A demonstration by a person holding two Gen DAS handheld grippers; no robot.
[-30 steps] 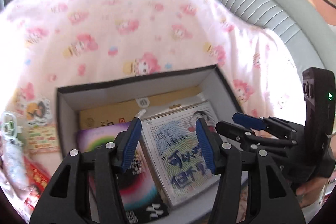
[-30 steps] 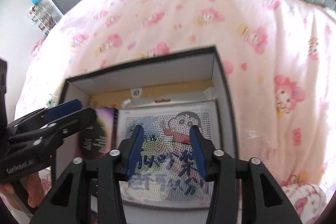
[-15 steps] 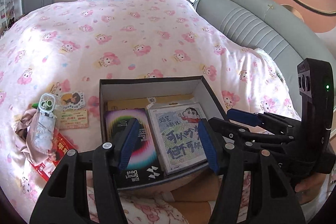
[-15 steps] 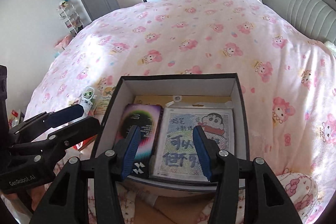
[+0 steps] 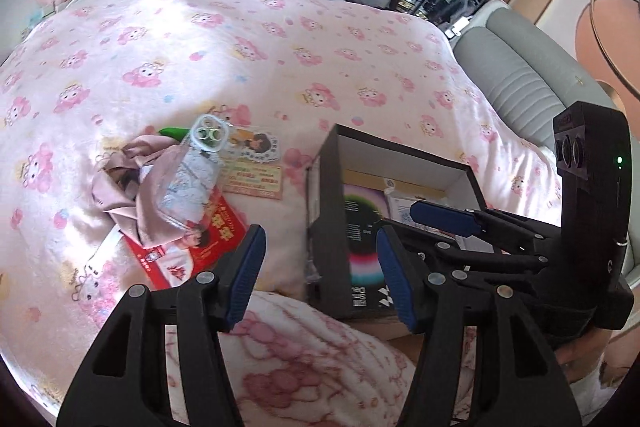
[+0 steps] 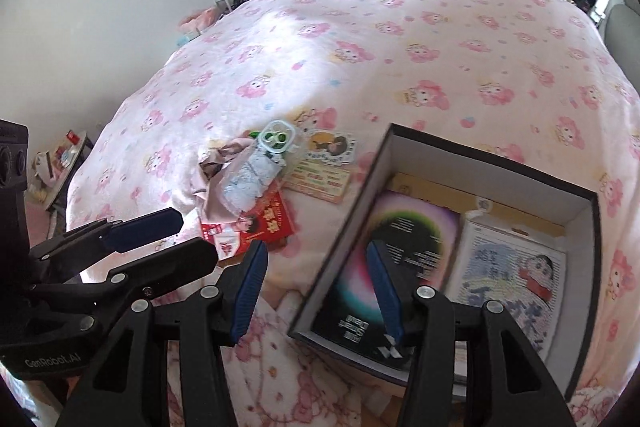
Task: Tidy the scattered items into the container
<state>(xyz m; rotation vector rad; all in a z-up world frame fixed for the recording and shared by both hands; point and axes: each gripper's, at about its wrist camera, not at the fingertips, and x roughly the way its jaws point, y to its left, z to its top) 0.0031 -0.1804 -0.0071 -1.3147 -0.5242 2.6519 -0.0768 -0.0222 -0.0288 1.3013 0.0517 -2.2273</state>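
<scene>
Both tongs hung wide apart and held nothing: the left tongs (image 5: pixel 320 267) over the blanket beside the box (image 5: pixel 320 195), the right tongs (image 6: pixel 316 291) over the box's (image 6: pixel 584 267) near left edge. Inside lay a dark booklet (image 6: pixel 400 251) and a cartoon card (image 6: pixel 516 279) side by side. Left of the box on the bed (image 6: pixel 400 39) lay a clear phone case (image 5: pixel 188 183) on pink cloth (image 5: pixel 116 187), a red packet (image 5: pixel 216 231) and two stickers (image 5: pixel 256 163).
</scene>
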